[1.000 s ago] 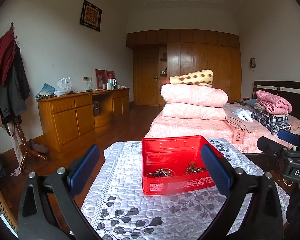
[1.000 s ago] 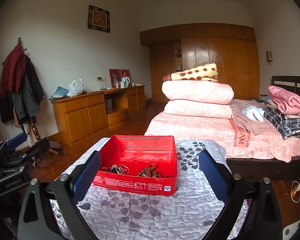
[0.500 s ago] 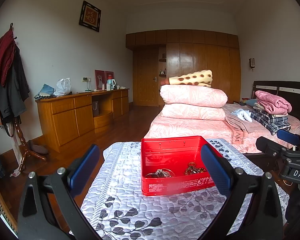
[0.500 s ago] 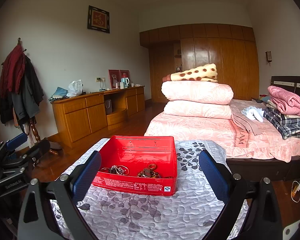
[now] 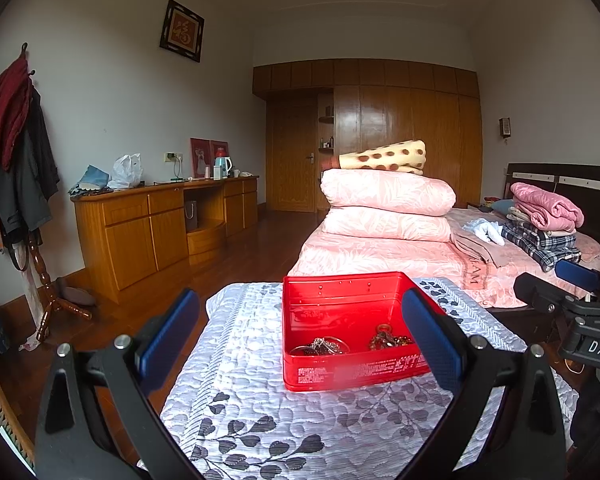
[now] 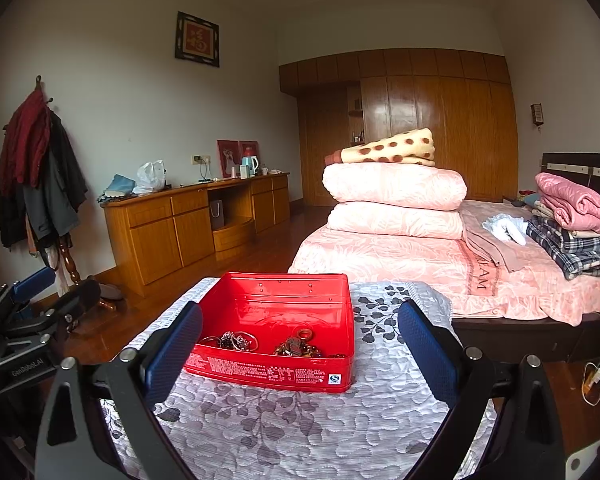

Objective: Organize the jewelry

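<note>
A red open box (image 5: 352, 368) (image 6: 276, 372) sits on a table under a white quilted cloth with grey leaves (image 5: 284, 428) (image 6: 300, 428). Inside lie two small heaps of jewelry: silvery bangles and chains (image 5: 320, 346) (image 6: 234, 340) on the left, brownish beads with a ring (image 5: 388, 338) (image 6: 298, 344) on the right. My left gripper (image 5: 300, 336) hangs open in front of the box, holding nothing. My right gripper (image 6: 298, 342) is open too, also short of the box and empty. Each gripper shows at the edge of the other's view.
Behind the table is a bed (image 6: 420, 264) with stacked pink quilts (image 6: 396, 204) and folded clothes (image 6: 568, 220). A wooden sideboard (image 5: 160, 228) lines the left wall, a coat stand (image 5: 16, 168) stands at far left, and a wooden wardrobe (image 5: 380, 136) fills the back.
</note>
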`<state>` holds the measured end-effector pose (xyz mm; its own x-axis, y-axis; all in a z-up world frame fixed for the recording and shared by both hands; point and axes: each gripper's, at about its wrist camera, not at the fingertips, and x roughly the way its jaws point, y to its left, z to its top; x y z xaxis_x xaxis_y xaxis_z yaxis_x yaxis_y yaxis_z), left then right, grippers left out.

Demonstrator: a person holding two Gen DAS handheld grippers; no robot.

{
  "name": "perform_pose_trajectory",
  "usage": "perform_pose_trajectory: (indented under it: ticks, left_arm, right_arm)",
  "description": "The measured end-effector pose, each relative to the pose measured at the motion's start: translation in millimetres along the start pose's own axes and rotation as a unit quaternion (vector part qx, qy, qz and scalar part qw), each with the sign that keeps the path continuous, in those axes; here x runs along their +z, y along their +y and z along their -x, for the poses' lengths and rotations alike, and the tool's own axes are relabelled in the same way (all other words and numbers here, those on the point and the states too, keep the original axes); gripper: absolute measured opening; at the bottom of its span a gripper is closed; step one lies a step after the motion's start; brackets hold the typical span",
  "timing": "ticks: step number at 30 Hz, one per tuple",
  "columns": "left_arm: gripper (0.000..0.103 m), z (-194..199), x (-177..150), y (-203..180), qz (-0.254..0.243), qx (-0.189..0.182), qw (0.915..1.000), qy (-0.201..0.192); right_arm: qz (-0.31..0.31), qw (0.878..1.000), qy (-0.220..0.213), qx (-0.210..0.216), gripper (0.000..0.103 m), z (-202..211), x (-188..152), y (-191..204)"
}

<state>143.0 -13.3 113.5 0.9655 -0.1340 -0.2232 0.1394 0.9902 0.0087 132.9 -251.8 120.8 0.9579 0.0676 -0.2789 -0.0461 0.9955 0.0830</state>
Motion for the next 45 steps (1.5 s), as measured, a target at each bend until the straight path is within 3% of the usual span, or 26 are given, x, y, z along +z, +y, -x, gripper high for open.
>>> perform_pose_trajectory:
  ticks: [45]
  left_arm:
    - [0.098, -1.8, -1.0, 0.6, 0.007, 0.002, 0.9999, 0.007]
  right_arm:
    - [0.003, 1.000, 0.000, 0.001, 0.096, -0.2, 0.3, 0.2]
